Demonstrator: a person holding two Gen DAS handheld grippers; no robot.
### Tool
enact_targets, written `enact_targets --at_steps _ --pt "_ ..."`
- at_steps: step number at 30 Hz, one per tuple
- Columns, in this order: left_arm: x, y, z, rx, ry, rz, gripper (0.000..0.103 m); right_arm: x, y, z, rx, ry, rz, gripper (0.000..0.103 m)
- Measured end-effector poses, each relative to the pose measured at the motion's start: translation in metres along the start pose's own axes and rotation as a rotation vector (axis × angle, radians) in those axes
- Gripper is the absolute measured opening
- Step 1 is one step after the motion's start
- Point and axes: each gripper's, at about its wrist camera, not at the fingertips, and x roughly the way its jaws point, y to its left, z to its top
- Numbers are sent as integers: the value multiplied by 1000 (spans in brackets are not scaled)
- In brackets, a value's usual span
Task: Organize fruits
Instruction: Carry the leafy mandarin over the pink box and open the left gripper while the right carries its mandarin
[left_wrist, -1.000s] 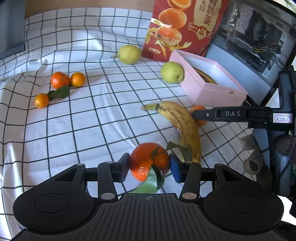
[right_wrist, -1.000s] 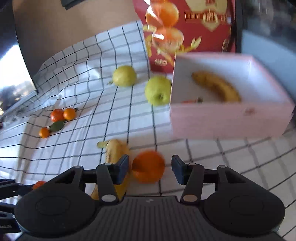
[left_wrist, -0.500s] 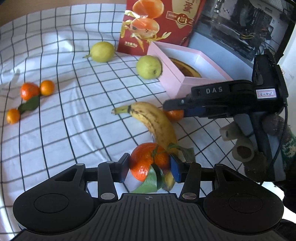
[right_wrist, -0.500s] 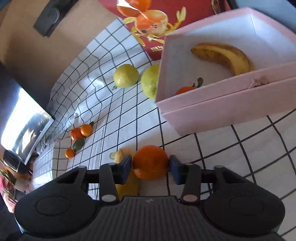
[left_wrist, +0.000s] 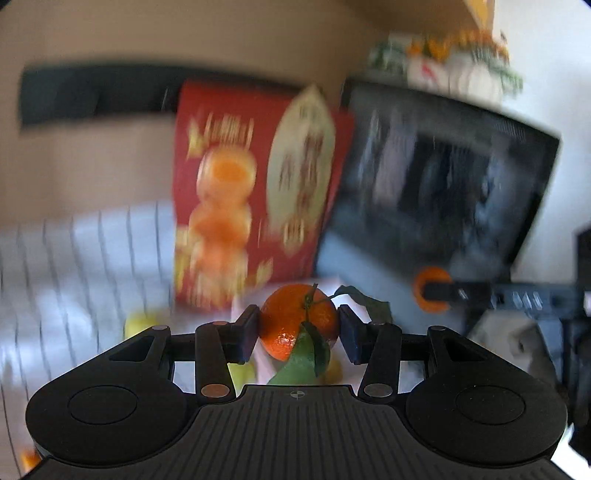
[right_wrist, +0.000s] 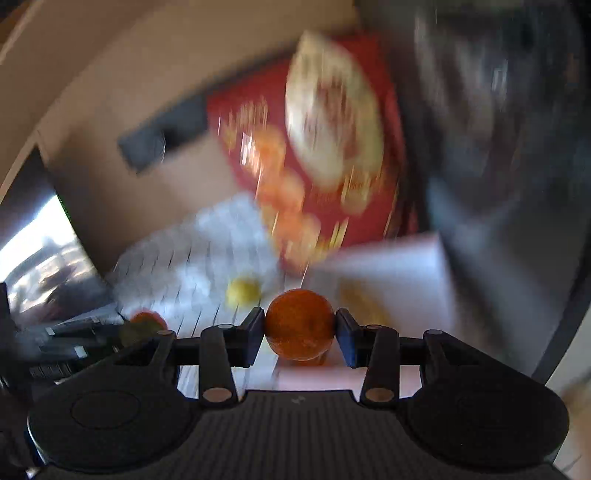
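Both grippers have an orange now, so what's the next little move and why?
Probably carry both over the pink box and lower before releasing. The left gripper is shut on the leafy orange, and the right gripper on the plain orange. Both fruits are off the cloth, with the box just ahead. The blurred views make its contents unclear.

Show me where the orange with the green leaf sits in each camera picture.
Left wrist view: leafy orange low centre, clamped in the left gripper.
Right wrist view: blurred, far lower left, beside the smooth leafless orange's gripper.
Shared landmark: red printed fruit box.
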Motion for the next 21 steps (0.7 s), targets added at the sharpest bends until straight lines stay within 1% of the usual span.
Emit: enact_targets --at_steps 1,2,3,4,5,7,8,10,12,15,18,19,21 --pt "9 -4 13 10 -12 8 51 -4 1 10 -35 -36 -32 42" --pt "23 -7 24 21 -4 12 51 -7 2 19 -79 -71 -68 42" --pt "39 -10 31 24 21 13 51 -9 3 25 -119 -97 -98 42" --pt "57 -12 34 18 64 5 51 -10 4 29 -154 -118 -123 42" --pt "74 -12 34 9 107 -11 51 -10 3 32 -173 -127 -131 42" --pt "115 -16 23 8 207 -37 51 -5 -1 33 -178 -115 -102 42" --pt "132 -19 16 15 251 -31 51 -3 -5 32 -176 -105 -92 42" --pt "162 -26 -2 51 332 -2 51 4 -12 27 -178 -82 -90 42" --pt "183 -31 -17 80 392 35 51 10 -21 22 -160 -50 -97 42" --pt "200 -32 -30 101 450 84 51 19 -36 12 -140 3 -99 41" --pt "205 -32 -40 121 510 78 52 24 -46 3 -139 38 -106 41" --pt "206 -33 -43 130 522 84 52 26 -49 0 -135 48 -103 41" --pt "207 -32 -46 135 524 104 51 30 -53 -3 -129 61 -95 41"
